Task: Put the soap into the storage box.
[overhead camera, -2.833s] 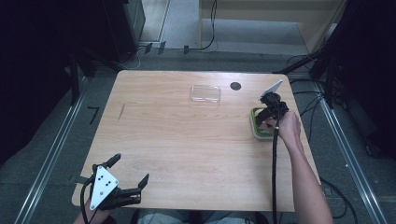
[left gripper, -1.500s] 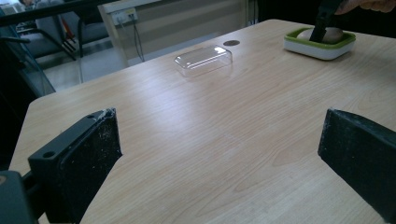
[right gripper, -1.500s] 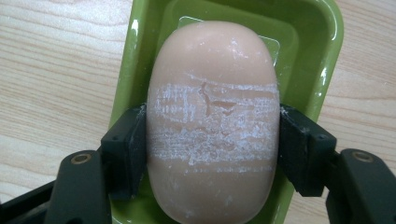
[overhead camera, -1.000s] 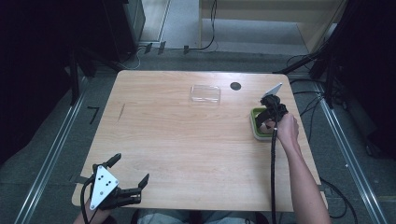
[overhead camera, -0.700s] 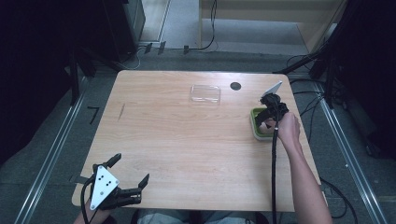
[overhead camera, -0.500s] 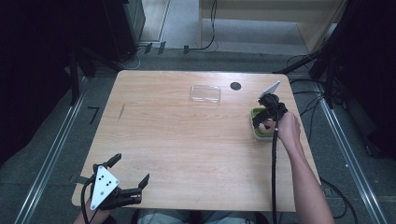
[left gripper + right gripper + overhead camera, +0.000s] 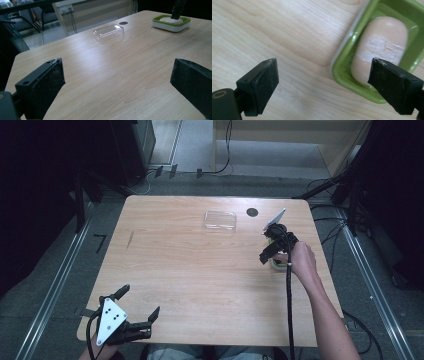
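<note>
Wooden table [image 7: 200,270]: right hand-held gripper [image 7: 323,87], jaws apart, reveals soap [image 7: 379,47] inside green dish [image 7: 342,75].

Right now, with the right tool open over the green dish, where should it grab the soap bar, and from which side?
Probably from above, closing across the short width of the soap bar at its middle. It lies flat and long inside the green dish, whose raised rim blocks a low side approach. The right tool is open, one jaw outside the rim, so shift it over first.

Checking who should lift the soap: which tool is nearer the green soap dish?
Right. The right tool hovers over the green soap dish; the left tool sits at the table's opposite near corner.
</note>
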`<state>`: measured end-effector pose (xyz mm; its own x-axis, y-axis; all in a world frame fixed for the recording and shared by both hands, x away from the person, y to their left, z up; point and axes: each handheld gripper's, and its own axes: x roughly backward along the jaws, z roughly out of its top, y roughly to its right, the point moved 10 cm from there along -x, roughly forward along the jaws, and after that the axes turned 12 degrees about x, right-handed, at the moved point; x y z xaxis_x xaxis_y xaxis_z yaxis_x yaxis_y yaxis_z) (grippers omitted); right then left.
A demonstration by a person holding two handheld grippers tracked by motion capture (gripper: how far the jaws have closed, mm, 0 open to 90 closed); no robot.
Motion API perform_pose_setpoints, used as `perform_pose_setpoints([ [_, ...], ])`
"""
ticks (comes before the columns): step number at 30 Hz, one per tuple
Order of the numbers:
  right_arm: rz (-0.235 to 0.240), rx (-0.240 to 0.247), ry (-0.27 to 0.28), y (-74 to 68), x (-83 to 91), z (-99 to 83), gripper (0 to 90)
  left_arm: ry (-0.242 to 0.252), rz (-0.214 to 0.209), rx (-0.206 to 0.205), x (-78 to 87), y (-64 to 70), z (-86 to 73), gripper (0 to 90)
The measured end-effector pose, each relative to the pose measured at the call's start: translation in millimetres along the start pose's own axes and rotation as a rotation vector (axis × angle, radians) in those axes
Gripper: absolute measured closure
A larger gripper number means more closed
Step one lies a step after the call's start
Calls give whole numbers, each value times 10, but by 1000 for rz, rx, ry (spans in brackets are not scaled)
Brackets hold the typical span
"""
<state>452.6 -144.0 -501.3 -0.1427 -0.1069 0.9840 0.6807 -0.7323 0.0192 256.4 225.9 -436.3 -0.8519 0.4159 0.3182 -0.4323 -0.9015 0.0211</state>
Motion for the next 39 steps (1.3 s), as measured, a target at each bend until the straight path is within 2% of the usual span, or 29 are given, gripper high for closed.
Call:
perform_pose_setpoints([
  [11, 8, 96, -27, -350, 15, 13, 92, -1, 2, -1, 4, -2, -2, 0],
  [18, 6, 151, -58, -542, -63, -19, 92, -2, 3, -1, 7, -2, -4, 0],
  [25, 30, 199, -68, -743, -139, -60, 92, -2, 3, 1, 9, -3, -5, 0],
  [33, 44, 235, -62, -943, -196, -154, 92, -2, 4, 0, 11, -4, -5, 0],
  [39, 66, 262, -75, -1095, -284, -289, 93, -4, 2, -3, 6, 0, -6, 0],
])
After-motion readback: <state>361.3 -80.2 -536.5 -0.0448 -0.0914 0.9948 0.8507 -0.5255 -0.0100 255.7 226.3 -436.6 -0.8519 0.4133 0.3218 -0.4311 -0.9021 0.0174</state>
